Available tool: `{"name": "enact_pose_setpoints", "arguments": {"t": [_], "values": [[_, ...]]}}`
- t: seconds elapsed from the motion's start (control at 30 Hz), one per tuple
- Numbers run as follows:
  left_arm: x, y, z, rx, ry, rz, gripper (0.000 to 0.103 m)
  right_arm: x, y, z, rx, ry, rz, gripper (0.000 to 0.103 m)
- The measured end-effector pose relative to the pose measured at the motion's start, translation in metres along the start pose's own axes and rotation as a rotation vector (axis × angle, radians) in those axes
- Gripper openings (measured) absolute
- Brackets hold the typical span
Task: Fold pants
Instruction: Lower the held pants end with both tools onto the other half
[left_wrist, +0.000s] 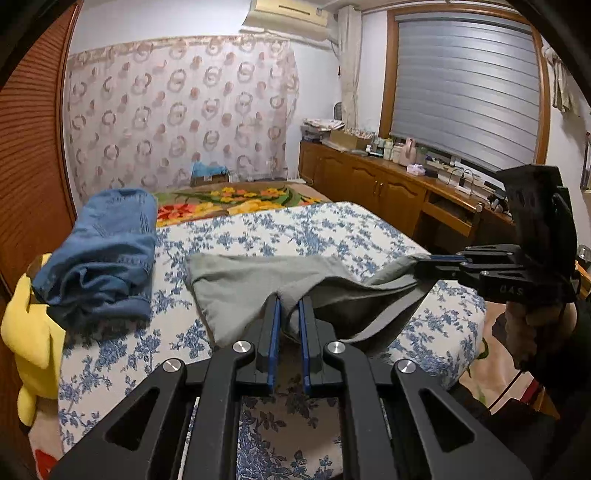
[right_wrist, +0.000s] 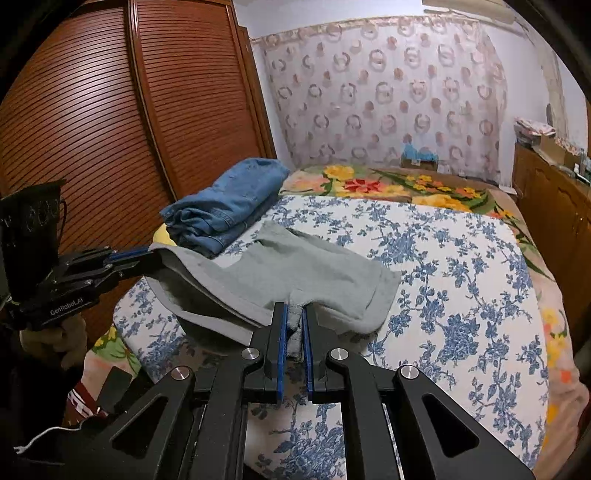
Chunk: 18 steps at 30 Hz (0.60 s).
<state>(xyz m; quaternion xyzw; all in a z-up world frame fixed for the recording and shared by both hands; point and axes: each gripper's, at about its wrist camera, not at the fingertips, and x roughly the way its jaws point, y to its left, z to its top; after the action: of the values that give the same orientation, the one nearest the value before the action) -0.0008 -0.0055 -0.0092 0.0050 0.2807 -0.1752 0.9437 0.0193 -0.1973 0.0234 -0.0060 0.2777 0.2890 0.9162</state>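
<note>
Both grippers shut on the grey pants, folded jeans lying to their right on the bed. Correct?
One thing is off: the folded jeans lie to the left of the grey pants, toward the wooden wardrobe, as both wrist views show. The rest holds: the left gripper and right gripper are each shut on the pants' edge over the bed.

Floral-sheeted bed bears grey pants and folded jeans.

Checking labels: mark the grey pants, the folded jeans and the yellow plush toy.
grey pants (right_wrist: 314, 266), right wrist view, on the flat middle of the cloth.
folded jeans (left_wrist: 107, 254), left wrist view, on the top layer.
yellow plush toy (left_wrist: 33, 339), left wrist view, on its body.
</note>
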Motion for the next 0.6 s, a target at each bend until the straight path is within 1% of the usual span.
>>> {"name": "enact_pose_setpoints", "arguments": {"t": [0.17, 0.4, 0.6], "values": [[0.015, 0.012, 0.006, -0.004, 0.003, 0.004, 0.011, 0.017, -0.008, 0.015, -0.003, 0.004, 0.003, 0.007], [0.041, 0.030, 0.034, -0.005, -0.026, 0.019, 0.011, 0.050, -0.020, 0.045, -0.026, -0.014, -0.012, 0.007], [0.070, 0.044, 0.046, -0.023, -0.004, 0.018, 0.011, 0.089, -0.038, 0.058, -0.012, 0.012, -0.022, 0.007]]}}
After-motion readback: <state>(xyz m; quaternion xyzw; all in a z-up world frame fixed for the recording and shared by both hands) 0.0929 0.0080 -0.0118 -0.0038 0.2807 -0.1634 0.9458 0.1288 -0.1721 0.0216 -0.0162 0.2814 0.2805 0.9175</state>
